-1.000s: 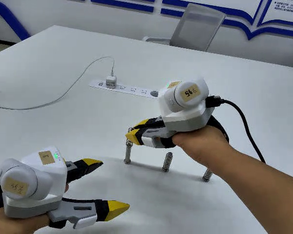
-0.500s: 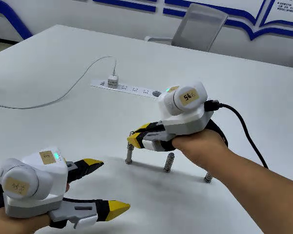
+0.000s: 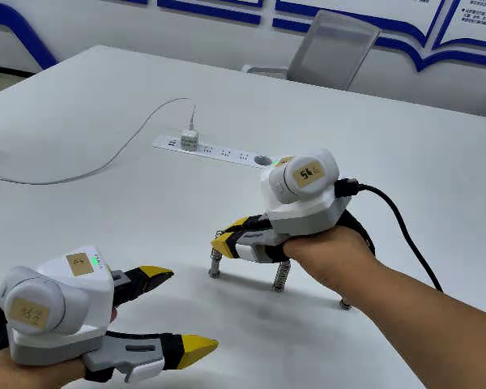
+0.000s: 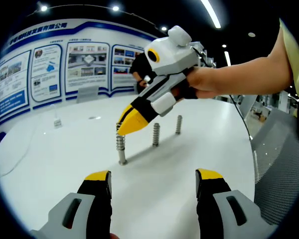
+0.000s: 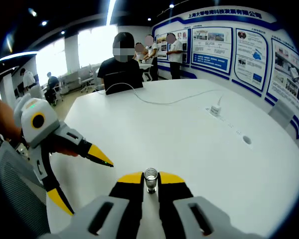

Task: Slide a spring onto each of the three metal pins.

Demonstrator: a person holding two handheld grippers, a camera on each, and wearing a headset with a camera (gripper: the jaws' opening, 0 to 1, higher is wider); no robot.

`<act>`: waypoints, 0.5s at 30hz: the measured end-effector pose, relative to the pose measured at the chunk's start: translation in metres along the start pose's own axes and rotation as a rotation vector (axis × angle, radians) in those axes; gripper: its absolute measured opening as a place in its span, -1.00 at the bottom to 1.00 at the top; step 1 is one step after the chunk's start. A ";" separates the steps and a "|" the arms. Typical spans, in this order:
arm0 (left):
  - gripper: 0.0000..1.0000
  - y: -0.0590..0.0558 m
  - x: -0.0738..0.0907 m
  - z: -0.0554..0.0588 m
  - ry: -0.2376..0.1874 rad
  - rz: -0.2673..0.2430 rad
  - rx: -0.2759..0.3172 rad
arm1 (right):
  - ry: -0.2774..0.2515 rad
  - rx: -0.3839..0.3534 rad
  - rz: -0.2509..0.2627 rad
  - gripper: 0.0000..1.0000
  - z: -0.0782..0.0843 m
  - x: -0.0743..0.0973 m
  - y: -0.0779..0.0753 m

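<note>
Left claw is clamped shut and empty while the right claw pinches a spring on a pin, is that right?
No: the left claw is open, its jaws wide apart, as the left gripper view shows. It is empty, and the right claw does pinch a spring on a pin.

It was an office meeting or display room. A big white table (image 3: 105,105) had a power strip (image 3: 219,151) lying on it, and a grey office chair (image 3: 332,49) stood at its far edge. Blue-trimmed poster boards (image 5: 212,47) lined the wall. A person (image 5: 120,69) sat at the table's edge, and strip lights (image 4: 212,12) ran overhead.
</note>
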State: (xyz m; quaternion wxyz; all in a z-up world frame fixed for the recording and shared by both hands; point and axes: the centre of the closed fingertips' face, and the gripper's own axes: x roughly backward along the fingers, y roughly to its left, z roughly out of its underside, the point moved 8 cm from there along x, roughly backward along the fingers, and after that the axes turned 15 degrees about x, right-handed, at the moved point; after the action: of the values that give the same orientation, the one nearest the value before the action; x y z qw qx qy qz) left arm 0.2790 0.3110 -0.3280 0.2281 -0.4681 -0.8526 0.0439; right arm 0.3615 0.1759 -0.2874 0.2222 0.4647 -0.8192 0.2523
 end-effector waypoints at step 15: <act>0.39 0.002 0.002 0.001 -0.005 -0.008 0.008 | 0.025 -0.013 -0.009 -0.76 0.007 -0.009 0.002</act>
State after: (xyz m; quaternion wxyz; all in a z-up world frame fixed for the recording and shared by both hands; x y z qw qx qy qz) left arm 0.2791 0.3138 -0.3292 0.2282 -0.4635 -0.8549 0.0476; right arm 0.3626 0.1784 -0.2981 0.2368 0.4634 -0.8160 0.2518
